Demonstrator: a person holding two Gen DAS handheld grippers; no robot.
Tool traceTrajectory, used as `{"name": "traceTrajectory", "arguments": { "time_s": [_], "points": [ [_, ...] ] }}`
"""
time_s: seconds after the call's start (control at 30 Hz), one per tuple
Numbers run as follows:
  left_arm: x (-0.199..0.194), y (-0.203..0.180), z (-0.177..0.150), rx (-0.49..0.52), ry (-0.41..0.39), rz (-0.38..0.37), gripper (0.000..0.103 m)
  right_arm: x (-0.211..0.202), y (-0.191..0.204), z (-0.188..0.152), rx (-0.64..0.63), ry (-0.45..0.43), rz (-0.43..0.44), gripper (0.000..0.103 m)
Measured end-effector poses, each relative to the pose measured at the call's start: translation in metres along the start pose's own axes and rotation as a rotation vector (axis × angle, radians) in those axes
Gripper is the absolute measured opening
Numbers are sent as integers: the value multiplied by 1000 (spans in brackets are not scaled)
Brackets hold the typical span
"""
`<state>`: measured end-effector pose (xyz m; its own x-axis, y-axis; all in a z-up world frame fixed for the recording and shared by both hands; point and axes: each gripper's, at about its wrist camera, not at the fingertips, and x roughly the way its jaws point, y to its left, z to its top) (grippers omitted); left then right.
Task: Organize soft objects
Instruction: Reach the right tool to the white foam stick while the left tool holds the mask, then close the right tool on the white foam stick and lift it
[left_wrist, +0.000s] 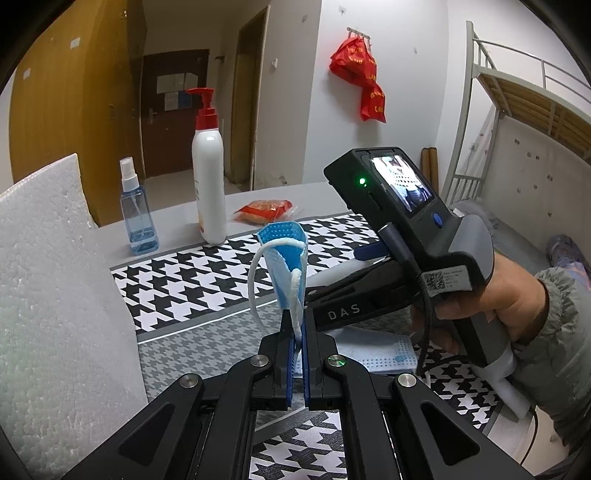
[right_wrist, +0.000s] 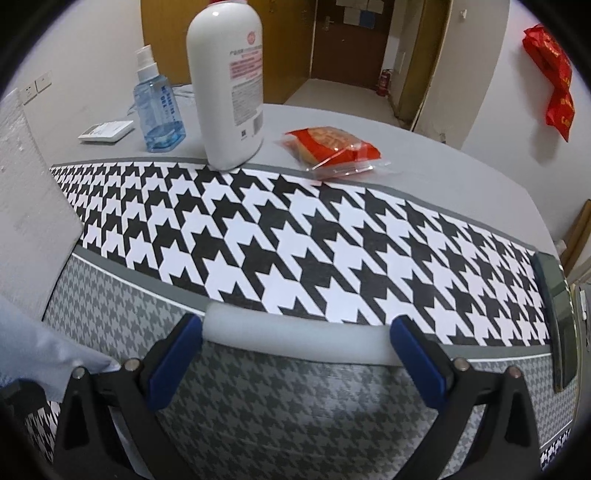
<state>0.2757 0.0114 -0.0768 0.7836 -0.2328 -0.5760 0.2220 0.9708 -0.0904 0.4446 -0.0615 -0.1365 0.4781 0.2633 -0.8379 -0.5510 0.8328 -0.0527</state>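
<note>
In the left wrist view my left gripper (left_wrist: 298, 328) is shut on a blue face mask (left_wrist: 286, 266), which stands folded and upright above the pads, its white ear loop hanging to the left. A second pale blue mask (left_wrist: 384, 352) lies flat on the mat just behind. To the right a hand holds my right gripper (left_wrist: 332, 273), fingers spread, close beside the raised mask. In the right wrist view my right gripper (right_wrist: 299, 343) stands wide, and a white foam strip (right_wrist: 295, 338) spans from pad to pad above the houndstooth mat (right_wrist: 295, 240).
At the mat's far edge stand a white pump bottle (right_wrist: 225, 85), a blue spray bottle (right_wrist: 157, 107) and a red snack packet (right_wrist: 332, 147). A white foam block (left_wrist: 48, 280) rises on the left. A dark phone (right_wrist: 556, 317) lies at the right edge.
</note>
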Motion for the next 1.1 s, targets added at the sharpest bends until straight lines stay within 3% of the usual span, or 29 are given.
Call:
{"name": "traceTrajectory", "arguments": {
  "time_s": [0.17,0.23,0.47,0.7,0.97,1.03,1.1],
  "points": [
    [-1,0,0,-3,0,-10,3,-16,-12,-8,-40,25,16,84],
    [0,1,1,-4,0,-11,3,-23,-22,-12,-32,26,-1,62],
    [0,1,1,-3,0,-11,3,-48,-35,-36,-44,45,1,30],
    [0,1,1,-5,2,-17,3,-71,-40,-49,-15,-4,9,19],
    [0,2,1,-5,0,-12,3,-71,-46,-38,127,-3,45,22],
    [0,3,1,-7,-4,-11,3,-64,-42,-36,148,8,40,44],
    [0,3,1,-9,-3,-12,3,-59,-39,-34,170,11,65,55]
  ]
}}
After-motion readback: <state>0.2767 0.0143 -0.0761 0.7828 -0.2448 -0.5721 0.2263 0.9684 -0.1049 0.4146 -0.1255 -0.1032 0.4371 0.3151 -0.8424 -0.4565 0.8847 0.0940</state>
